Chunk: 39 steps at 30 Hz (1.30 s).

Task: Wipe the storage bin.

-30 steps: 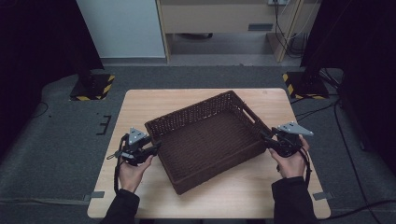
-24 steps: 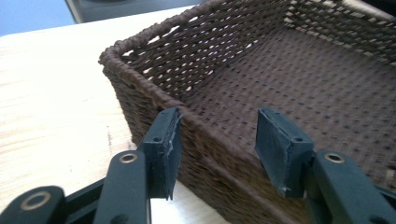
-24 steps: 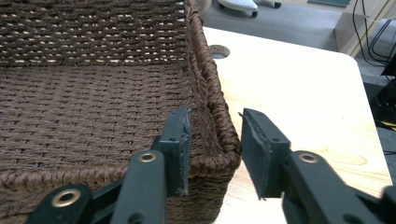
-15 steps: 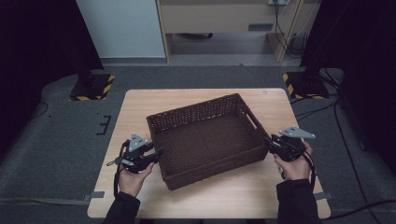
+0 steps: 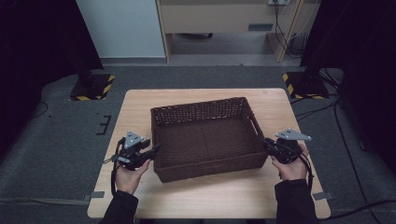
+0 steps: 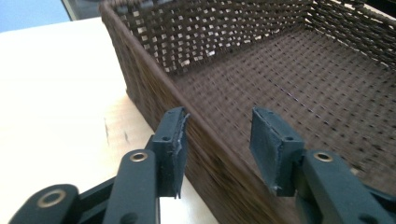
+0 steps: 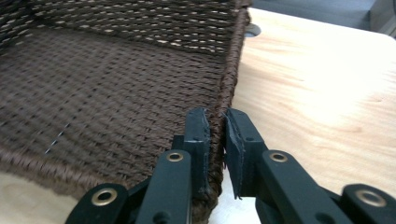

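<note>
A dark brown wicker basket with nothing in it lies in the middle of the light wooden table, almost square with it. My left gripper is at its left wall. In the left gripper view the jaws straddle that wall; they have just been closing a little and stand open, the inner pad clear of the weave. My right gripper is at the right wall. In the right gripper view its jaws are shut on the rim, one pad inside and one outside.
Bare tabletop runs in front of the basket and beside both hands. Two black stands with yellow-and-black striped bases sit on the grey floor behind the table. Cables trail at the right.
The basket has turned clockwise from a skewed lie to nearly square with the table. Both hands shifted slightly with it, and the right jaws have closed on the rim.
</note>
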Available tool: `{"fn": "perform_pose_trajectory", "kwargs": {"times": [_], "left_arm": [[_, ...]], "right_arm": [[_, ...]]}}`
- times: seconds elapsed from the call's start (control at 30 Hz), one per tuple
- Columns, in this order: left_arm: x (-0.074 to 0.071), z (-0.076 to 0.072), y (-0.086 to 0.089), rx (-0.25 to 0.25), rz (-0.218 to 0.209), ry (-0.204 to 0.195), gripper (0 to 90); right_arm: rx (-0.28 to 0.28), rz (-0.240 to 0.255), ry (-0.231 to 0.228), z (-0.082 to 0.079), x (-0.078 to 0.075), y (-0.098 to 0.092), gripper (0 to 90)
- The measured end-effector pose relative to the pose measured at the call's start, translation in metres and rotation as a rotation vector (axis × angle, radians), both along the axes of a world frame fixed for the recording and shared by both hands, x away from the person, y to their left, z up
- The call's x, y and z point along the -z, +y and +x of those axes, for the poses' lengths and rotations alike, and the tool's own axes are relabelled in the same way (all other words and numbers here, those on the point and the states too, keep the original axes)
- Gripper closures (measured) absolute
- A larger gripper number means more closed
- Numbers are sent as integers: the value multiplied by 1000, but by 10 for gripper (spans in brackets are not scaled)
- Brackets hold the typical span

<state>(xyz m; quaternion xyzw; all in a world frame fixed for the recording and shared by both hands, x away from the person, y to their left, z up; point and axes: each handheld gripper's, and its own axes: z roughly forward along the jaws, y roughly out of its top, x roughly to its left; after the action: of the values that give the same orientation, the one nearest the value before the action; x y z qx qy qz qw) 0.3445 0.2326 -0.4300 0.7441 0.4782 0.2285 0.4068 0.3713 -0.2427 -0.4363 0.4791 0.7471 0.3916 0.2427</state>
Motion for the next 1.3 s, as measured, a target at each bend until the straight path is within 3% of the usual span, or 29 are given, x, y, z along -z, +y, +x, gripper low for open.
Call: {"fn": "perform_pose_trajectory", "kwargs": {"times": [0.13,0.23,0.33,0.47,0.67,1.07,1.17,1.3], "left_arm": [[4,-7,0,-10,33,15,635],[4,-3,5,-7,-9,35,676],[4,3,8,-15,-9,30,694],[5,14,11,-33,-4,22,707],[7,27,21,-37,-40,29,710],[7,27,21,-45,-14,16,711],[6,25,22,-56,-6,7,683],[-3,19,30,-67,-50,-45,529]], "right_arm": [[-36,31,21,-14,-1,2,761],[-47,41,4,-15,-2,3,669],[-46,40,-10,-12,1,4,722],[-48,90,-1,-12,3,7,743],[-53,75,-25,-10,5,15,739],[-63,80,-22,-11,4,18,734],[-69,82,-25,-10,4,17,719],[-53,90,-71,-11,-3,12,570]]}}
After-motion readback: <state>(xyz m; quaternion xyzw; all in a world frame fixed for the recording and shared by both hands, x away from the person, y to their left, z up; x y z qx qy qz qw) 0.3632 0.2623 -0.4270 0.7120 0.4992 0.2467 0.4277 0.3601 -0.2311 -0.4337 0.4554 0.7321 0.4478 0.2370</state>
